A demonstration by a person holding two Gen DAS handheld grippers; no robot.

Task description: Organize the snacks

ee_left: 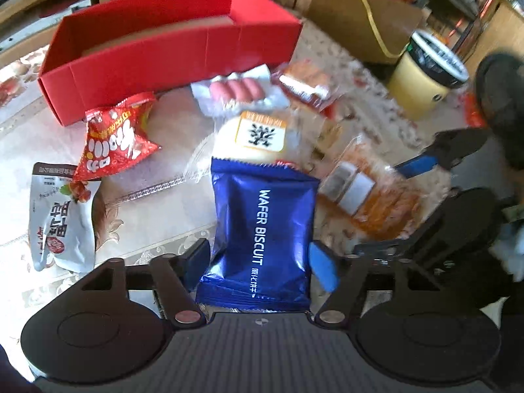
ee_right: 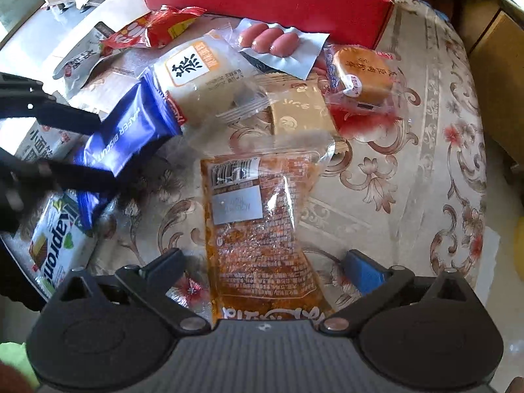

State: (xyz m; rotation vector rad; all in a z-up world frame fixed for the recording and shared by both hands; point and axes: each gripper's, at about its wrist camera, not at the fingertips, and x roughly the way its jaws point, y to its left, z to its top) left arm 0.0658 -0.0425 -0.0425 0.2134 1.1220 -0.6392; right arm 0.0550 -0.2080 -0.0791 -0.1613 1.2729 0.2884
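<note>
My left gripper [ee_left: 258, 262] is shut on a blue wafer biscuit pack [ee_left: 262, 235] and holds it above the table; it also shows in the right wrist view [ee_right: 127, 137]. My right gripper [ee_right: 265, 268] is open, its fingers on either side of an orange spicy snack pack [ee_right: 255, 229] lying on the table, also seen in the left wrist view [ee_left: 370, 196]. An open red box [ee_left: 163, 49] stands at the back. A white bread pack [ee_left: 258, 137], a sausage pack [ee_left: 235, 90] and a red chip bag [ee_left: 114, 137] lie before it.
A white nut bag [ee_left: 62, 219] lies at the left. A small cake pack [ee_right: 360, 75] and a tan sachet [ee_right: 301, 114] lie near the box. A green-white wafer pack [ee_right: 62, 239] is at the left edge. A yellow cup [ee_left: 422, 82] stands at the right.
</note>
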